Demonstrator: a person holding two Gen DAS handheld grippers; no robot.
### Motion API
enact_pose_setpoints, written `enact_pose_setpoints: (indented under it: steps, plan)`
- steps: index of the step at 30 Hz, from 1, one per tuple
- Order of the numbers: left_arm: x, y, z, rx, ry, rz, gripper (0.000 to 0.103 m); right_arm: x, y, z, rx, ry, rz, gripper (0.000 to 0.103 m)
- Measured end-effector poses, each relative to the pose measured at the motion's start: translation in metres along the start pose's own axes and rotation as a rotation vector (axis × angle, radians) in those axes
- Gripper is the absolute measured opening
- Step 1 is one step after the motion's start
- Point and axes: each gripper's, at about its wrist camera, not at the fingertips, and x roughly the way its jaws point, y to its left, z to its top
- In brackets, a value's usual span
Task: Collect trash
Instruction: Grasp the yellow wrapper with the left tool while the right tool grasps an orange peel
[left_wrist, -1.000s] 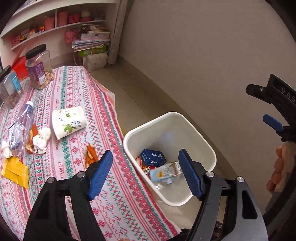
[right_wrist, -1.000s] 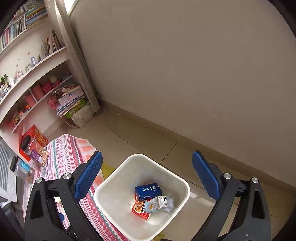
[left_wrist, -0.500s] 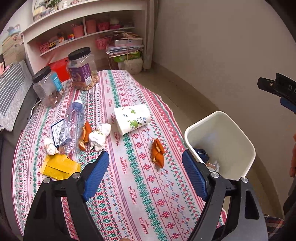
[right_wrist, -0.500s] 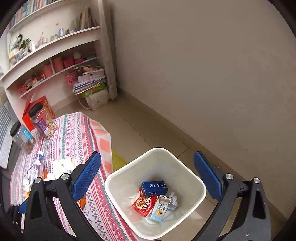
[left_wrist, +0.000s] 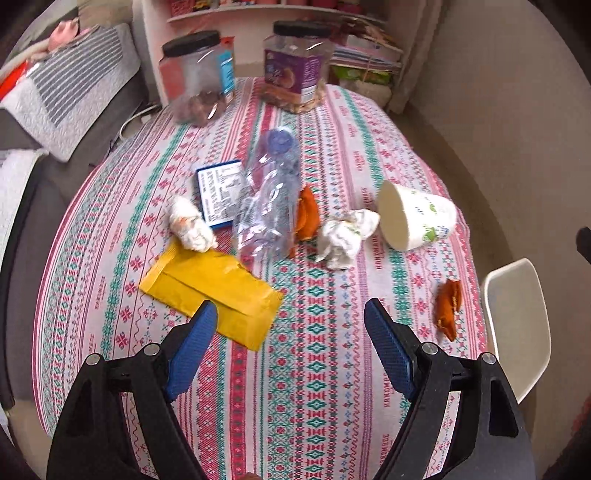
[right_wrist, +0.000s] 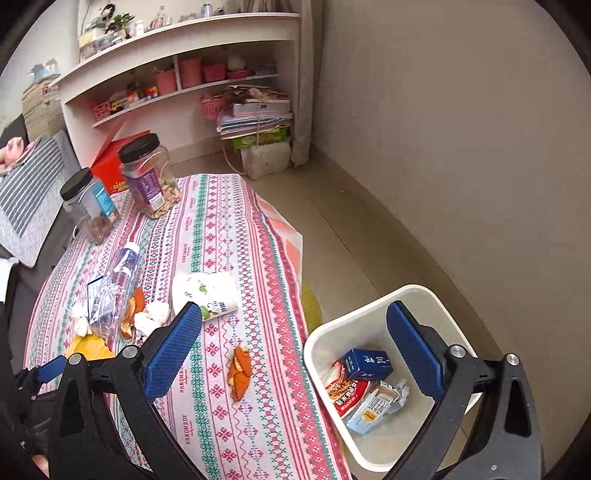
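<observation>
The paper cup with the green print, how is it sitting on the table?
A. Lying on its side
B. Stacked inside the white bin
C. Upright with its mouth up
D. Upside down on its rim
A: the paper cup lies on its side on the tablecloth, beside a crumpled tissue.

Crushed clear bottle (left_wrist: 269, 199) lies flat mid-surface, blue cap away. Yellow envelope (left_wrist: 210, 291) flat nearer. Two tissue wads (left_wrist: 192, 225) (left_wrist: 345, 236) flank bottle. Paper cup (left_wrist: 413, 218) on side. Orange peel (left_wrist: 306, 214) touches bottle; another peel (left_wrist: 447, 308) near edge. White bin (right_wrist: 373, 435) on floor holds blue carton (right_wrist: 367, 363), wrappers.
</observation>
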Motion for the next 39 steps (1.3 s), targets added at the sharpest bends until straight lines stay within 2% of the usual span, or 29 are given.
enact_pose_setpoints:
  steps: [4,7,12,14,20,26,30,34,36,39]
  plan:
    - [0.031,0.038,0.008,-0.174,0.109,0.015,0.079,0.009,0.011,0.004,0.014,0.029,0.028,0.096]
    - [0.053,0.06,0.014,-0.285,0.158,0.042,0.079,0.02,0.019,0.005,0.022,0.062,0.032,0.096]
    - [0.082,0.076,0.018,-0.417,0.225,0.01,0.079,0.033,0.026,0.003,0.006,0.096,0.008,0.096]
    - [0.084,0.077,0.019,-0.441,0.217,0.011,0.079,0.038,0.027,0.003,0.007,0.108,0.005,0.096]
    - [0.084,0.068,0.023,-0.416,0.199,0.011,0.079,0.047,0.028,-0.004,0.002,0.135,-0.024,0.096]
    - [0.078,0.077,0.022,-0.506,0.178,-0.012,0.08,0.048,0.024,-0.01,0.002,0.147,-0.035,0.096]
    - [0.086,0.067,0.025,-0.442,0.181,0.023,0.086,0.051,0.02,-0.014,-0.009,0.165,-0.045,0.096]
    - [0.091,0.046,0.022,-0.22,0.166,0.116,0.085,0.057,0.021,-0.015,-0.003,0.202,-0.027,0.096]
    - [0.087,0.04,0.013,-0.135,0.142,0.132,0.079,0.06,0.024,-0.018,-0.012,0.216,-0.013,0.096]
    - [0.074,0.043,-0.001,-0.058,0.12,0.118,0.058,0.065,0.031,-0.024,-0.03,0.236,-0.023,0.096]
